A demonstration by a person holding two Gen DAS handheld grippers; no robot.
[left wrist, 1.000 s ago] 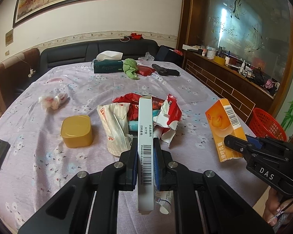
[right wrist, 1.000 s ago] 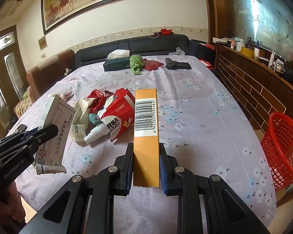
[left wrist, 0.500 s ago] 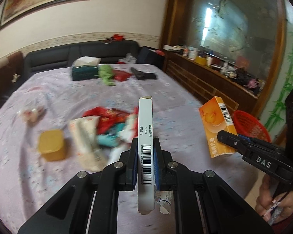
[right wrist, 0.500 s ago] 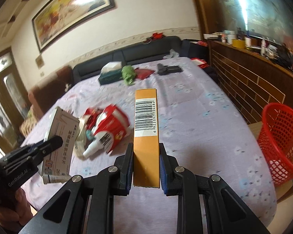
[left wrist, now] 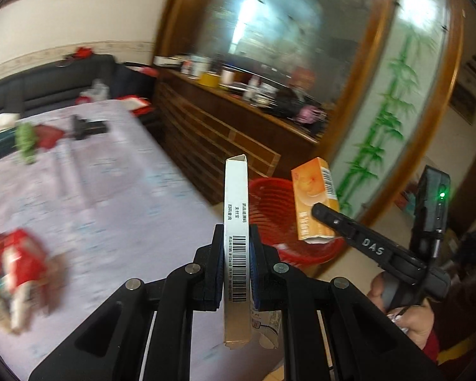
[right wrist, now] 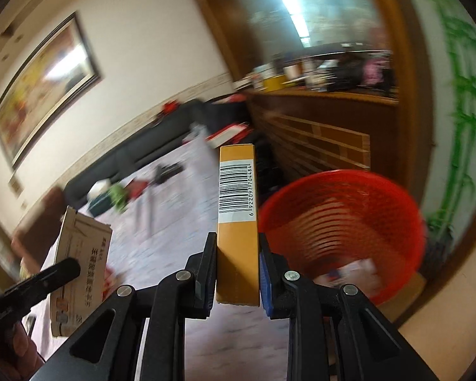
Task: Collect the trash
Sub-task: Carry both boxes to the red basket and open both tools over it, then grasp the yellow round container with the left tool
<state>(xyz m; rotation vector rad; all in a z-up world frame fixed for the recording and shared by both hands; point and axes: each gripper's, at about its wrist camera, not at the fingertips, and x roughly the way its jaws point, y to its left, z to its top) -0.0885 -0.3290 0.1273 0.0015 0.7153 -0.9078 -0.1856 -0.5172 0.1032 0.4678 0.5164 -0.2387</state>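
Observation:
My left gripper [left wrist: 236, 270] is shut on a tall white medicine box [left wrist: 236, 222] with a barcode, held upright at the table's right edge. My right gripper [right wrist: 237, 270] is shut on an orange box [right wrist: 237, 197] with a barcode. In the left wrist view the orange box [left wrist: 314, 203] hangs over the red mesh basket [left wrist: 269, 203]. In the right wrist view the basket [right wrist: 342, 222] sits just right of the orange box, with some paper scraps at its bottom. The white box [right wrist: 79, 273] shows at the lower left there.
The table with a floral purple cloth [left wrist: 95, 197] holds red wrappers [left wrist: 19, 254] at the left and a black object [left wrist: 85, 127], a green cloth [left wrist: 27, 141] and a tissue box at the far end. A wooden sideboard [left wrist: 225, 127] stands behind the basket.
Both grippers have swung right, away from the trash pile and toward the red basket, each still holding its box. The basket is now much closer and larger in both views.

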